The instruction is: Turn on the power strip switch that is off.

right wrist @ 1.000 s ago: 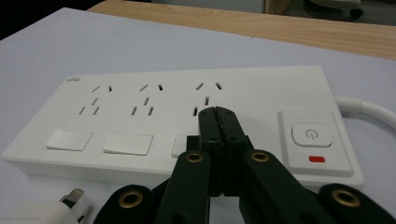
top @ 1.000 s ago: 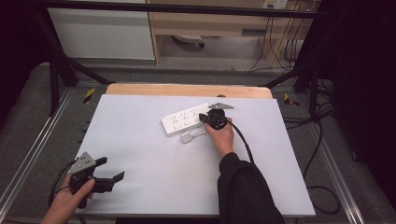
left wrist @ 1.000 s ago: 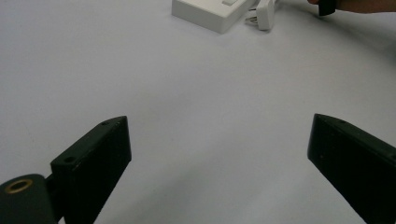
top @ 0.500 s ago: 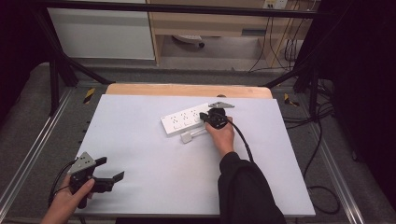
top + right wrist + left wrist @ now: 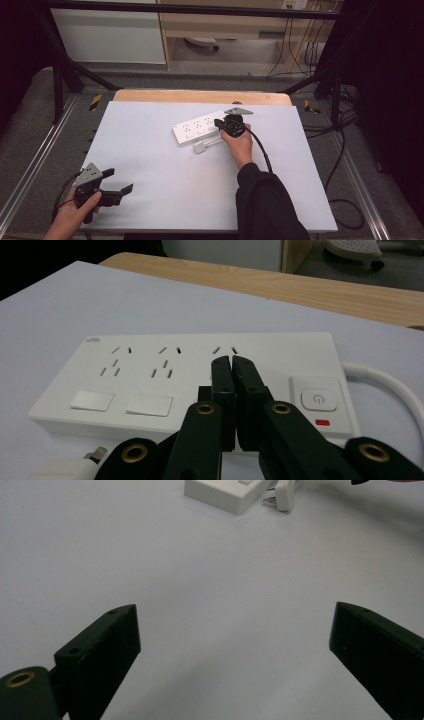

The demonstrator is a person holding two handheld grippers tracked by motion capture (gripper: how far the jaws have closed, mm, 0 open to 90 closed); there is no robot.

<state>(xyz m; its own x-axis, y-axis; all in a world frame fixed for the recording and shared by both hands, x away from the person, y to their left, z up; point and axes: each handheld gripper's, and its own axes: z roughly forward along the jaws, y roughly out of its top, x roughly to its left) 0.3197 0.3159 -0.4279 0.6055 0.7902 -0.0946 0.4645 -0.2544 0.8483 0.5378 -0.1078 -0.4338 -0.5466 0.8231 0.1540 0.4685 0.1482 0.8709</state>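
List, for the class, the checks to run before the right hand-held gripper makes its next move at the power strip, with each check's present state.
1. Right hand-held gripper jaws shut, nothing between them: ok.
2. Its tips over the power strip, by the third socket group: ok.
3. Tips pressing the strip: cannot tell.
4. Power button unobstructed, right of the tips: ok.
5. Loose plug lies on the table beside the strip, unplugged: ok.
6. Left hand-held gripper open, far from the strip: ok.

Lab recording bay, black metal frame (image 5: 65,75), trailing cables (image 5: 300,47); white-topped table (image 5: 150,150)
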